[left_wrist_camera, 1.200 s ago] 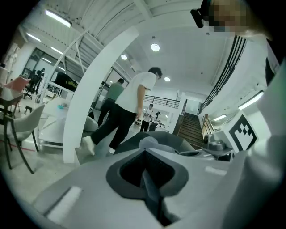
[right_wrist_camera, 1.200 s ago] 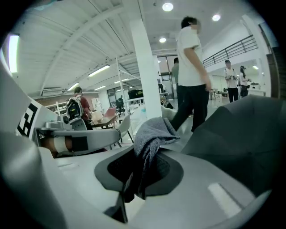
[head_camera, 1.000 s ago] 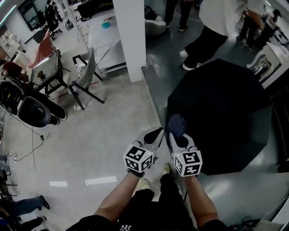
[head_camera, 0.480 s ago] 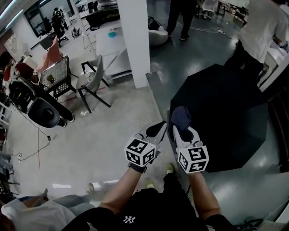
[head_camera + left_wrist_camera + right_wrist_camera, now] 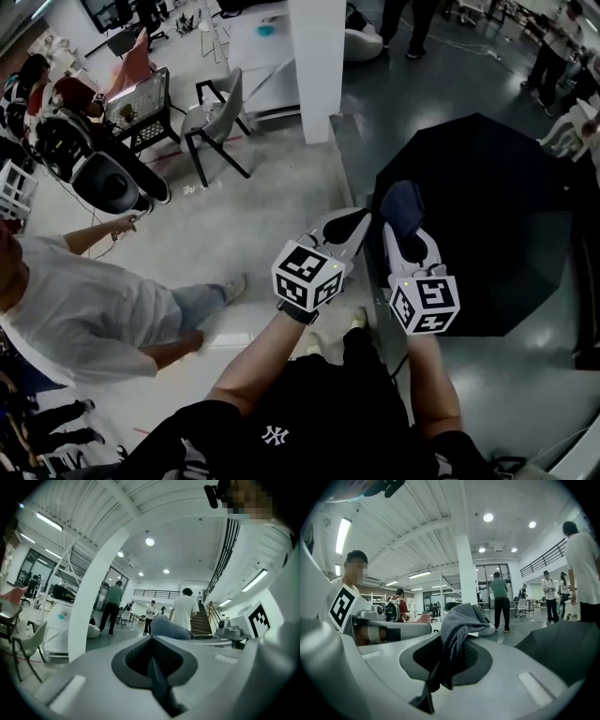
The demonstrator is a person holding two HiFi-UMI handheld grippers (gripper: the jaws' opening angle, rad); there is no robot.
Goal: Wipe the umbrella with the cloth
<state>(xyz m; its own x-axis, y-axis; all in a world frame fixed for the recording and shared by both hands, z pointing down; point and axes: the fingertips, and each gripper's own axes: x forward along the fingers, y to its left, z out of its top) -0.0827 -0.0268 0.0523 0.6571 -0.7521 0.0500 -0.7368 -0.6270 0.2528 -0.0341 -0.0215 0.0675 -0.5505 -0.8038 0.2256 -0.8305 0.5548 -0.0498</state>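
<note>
Black umbrella (image 5: 487, 216) lies open on the floor (image 5: 281, 216), canopy up, at my front right. Right tongs (image 5: 405, 230) are clamped on the dark grey cloth (image 5: 401, 206). In the right gripper view the cloth (image 5: 457, 620) is pinched in the seam between the jaws, bunches up above the tips and hangs down over the dark pads. The umbrella (image 5: 555, 644) shows low at the right of that view, beside the cloth, with a gap between them as far as I can see. From the head view the cloth sits over the umbrella's left rim; I can't tell contact from there. Left tongs (image 5: 349, 228) are closed on nothing, jaws pressed together in the left gripper view, and held just beside the right tongs. White pillar (image 5: 317, 66) stands beyond both, grey chair (image 5: 217, 122) left of it, and a person (image 5: 84, 309) in a white shirt is at the head view's left edge.
</note>
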